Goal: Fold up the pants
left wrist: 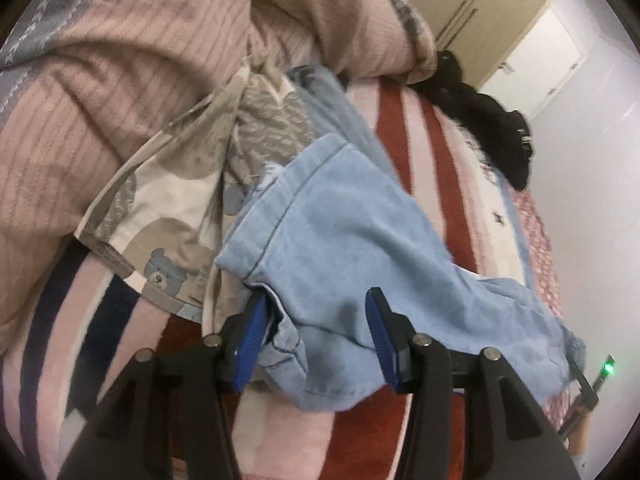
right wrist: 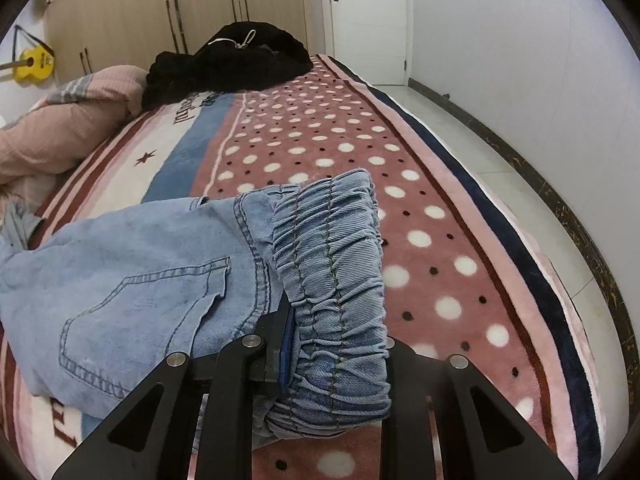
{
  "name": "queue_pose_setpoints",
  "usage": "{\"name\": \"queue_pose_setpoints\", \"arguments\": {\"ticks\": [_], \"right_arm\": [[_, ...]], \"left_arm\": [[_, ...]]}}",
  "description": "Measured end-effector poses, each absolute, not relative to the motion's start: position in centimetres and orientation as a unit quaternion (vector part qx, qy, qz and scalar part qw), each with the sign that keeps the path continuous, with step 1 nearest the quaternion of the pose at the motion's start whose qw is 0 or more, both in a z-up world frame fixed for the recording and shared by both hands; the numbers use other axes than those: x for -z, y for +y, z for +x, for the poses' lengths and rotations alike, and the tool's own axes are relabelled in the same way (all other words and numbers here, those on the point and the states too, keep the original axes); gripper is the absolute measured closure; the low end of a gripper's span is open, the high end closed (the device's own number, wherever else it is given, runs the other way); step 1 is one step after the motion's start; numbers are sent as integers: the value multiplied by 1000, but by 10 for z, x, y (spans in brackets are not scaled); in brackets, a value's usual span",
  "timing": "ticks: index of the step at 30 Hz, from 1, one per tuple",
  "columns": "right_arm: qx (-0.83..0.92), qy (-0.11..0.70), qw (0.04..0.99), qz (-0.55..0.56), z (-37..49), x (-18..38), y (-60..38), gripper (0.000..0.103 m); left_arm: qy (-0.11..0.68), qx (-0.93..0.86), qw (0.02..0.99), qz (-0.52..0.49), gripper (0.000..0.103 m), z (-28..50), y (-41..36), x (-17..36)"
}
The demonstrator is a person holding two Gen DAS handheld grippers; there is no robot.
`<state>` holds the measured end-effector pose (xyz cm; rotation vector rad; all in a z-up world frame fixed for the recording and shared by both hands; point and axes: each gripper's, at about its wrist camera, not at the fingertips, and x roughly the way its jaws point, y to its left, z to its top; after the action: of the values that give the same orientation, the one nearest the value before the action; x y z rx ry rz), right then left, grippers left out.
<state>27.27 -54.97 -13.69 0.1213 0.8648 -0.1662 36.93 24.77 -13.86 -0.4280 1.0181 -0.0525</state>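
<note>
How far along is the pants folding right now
Early to midway. The jeans already look doubled over on the blanket, though not neatly. In hand: the right tool has the elastic waistband bunched between its fingers, while the left tool straddles the leg end with its fingers apart. Left: a final fold and flattening.

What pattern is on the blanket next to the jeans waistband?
White and dark polka dots on pink blanket, beside the waistband; clearest in the right wrist view.
</note>
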Motion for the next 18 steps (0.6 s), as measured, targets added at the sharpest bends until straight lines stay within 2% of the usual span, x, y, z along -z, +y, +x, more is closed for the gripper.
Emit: {"name": "queue_pose_setpoints", "arguments": {"ticks": [4,5,6,7,8,10,18], "right_arm": [[81,419,903,58,275,137,-549,87],[80,419,902,58,275,137,-549,87],[80,419,902,58,275,138,-549,87],[80,419,902,59,275,138,-549,87],[80,418,903,60,275,138,-549,87],[80,417,903,59,274,138,-549,87],[87,399,912,44,261,119,-545,90]], "left_arm": [[491,-12,849,-196,54,381,246,148],[487,-15,850,-201,58,382,246,148],[480,-14,852,-208,71,383,246,148],[477,-12,853,-210,80,385,244,148],[476,-12,855,-205,82,386,242,148],[475,-18,860,-186,95,388,233,147],[464,-7,868,-174,96,364,220,126]]}}
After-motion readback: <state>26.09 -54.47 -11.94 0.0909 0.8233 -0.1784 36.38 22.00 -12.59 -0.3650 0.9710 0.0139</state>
